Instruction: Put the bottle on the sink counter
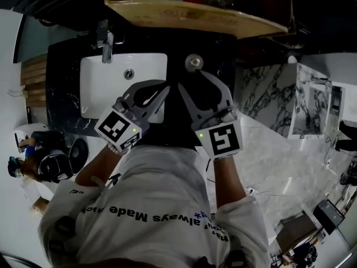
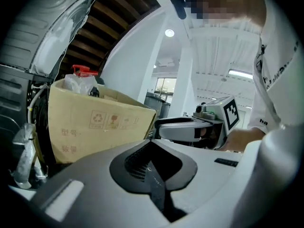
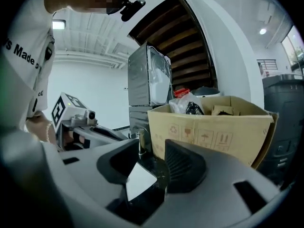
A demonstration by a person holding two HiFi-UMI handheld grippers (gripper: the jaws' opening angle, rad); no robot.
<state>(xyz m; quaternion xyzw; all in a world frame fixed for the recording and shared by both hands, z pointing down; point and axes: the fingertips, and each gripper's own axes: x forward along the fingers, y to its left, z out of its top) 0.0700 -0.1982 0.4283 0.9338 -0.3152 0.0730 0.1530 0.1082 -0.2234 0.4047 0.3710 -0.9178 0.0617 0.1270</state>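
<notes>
The bottle (image 1: 193, 62) stands upright on the dark sink counter (image 1: 61, 82), to the right of the white basin (image 1: 95, 94) and well apart from the tap (image 1: 106, 43) at the basin's far edge. Only its round, pale cap is plain from above. Neither gripper touches it. The right gripper (image 1: 193, 80) is held above the counter with its tips just short of the bottle in the head view. The right gripper view shows its jaws released and standing apart (image 3: 152, 167). No object sits between the pads, and the gap shows only dark counter surface and a white corner of the basin. The left gripper (image 1: 160, 94) is held beside it, over the basin's right edge. The left gripper view shows its jaws clenched together (image 2: 154, 172), pad against pad, with nothing gripped. Each gripper carries a marker cube (image 1: 119, 128) at its rear, nearest the person's white shirt (image 1: 150, 205). A cardboard box (image 1: 184, 18) sits beyond the counter at the top of the head view. Both gripper views show the same box (image 3: 213, 127) ahead of the jaws, open at the top and holding loose items. Each gripper view also shows the other gripper alongside, level with its own.
</notes>
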